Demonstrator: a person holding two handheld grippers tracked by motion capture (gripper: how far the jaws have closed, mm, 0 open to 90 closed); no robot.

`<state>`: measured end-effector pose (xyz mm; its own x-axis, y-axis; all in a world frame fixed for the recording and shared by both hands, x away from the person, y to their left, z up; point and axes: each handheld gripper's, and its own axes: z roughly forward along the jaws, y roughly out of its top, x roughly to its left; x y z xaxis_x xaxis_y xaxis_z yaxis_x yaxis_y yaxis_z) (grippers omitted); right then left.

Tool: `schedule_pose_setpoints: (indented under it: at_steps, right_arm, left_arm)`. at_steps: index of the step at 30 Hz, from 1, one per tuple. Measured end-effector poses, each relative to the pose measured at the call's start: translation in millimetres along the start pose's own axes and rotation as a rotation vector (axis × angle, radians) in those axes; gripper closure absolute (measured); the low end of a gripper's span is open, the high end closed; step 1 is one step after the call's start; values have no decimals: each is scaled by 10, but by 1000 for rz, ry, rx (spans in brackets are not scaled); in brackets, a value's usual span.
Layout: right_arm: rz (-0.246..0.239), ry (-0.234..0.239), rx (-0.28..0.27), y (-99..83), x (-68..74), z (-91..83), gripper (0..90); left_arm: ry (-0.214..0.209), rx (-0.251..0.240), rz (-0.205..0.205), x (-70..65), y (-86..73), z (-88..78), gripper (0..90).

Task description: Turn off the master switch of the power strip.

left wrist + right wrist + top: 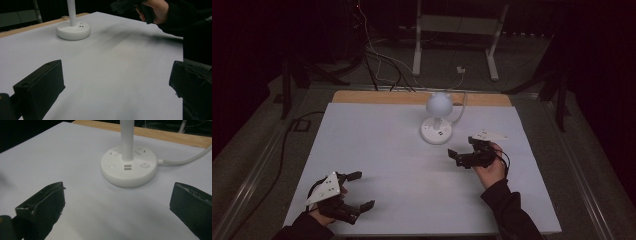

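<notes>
Dark room, grey floor [257, 150], white frame legs [455, 37], trailing cables [382, 65]

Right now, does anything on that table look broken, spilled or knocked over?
Nothing stands out. The white lamp stands upright on its round base, its cord trailing off the back edge. The white table cover lies flat and unspilled. Both grippers, left and right, are open, holding nothing.
</notes>
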<state>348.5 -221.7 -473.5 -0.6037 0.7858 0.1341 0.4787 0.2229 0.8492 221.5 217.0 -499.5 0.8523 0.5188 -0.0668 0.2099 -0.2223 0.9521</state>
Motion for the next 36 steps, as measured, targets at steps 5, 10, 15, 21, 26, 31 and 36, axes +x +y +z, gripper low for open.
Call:
schedule_pose_setpoints:
  at_steps: [5, 10, 15, 21, 26, 31, 36]
  right_arm:
    - [-24, -4, 13, -149, 26, -140, 0]
    - [-27, 9, 33, -290, 41, -266, 0]
    - [-28, 8, 19, -428, 38, -397, 0]
    - [-10, 0, 19, -565, 4, -544, 0]
    - [-1, -25, 16, -663, -21, -692, 0]
    - [-15, -57, 3, -768, -35, -818, 0]
    - [-19, -60, 38, -850, -48, -899, 0]
  left_arm:
    - [1, 2, -1, 1, -1, 4, 3]
    - [1, 4, 0, -2, -1, 5, 3]
    - [1, 4, 0, -1, -2, 4, 3]
    - [0, 4, -1, -3, -1, 5, 3]
    - [-1, 3, -1, -6, 0, 6, 3]
    - [0, 4, -3, -6, -1, 7, 3]
    - [0, 4, -3, -7, -1, 9, 3]
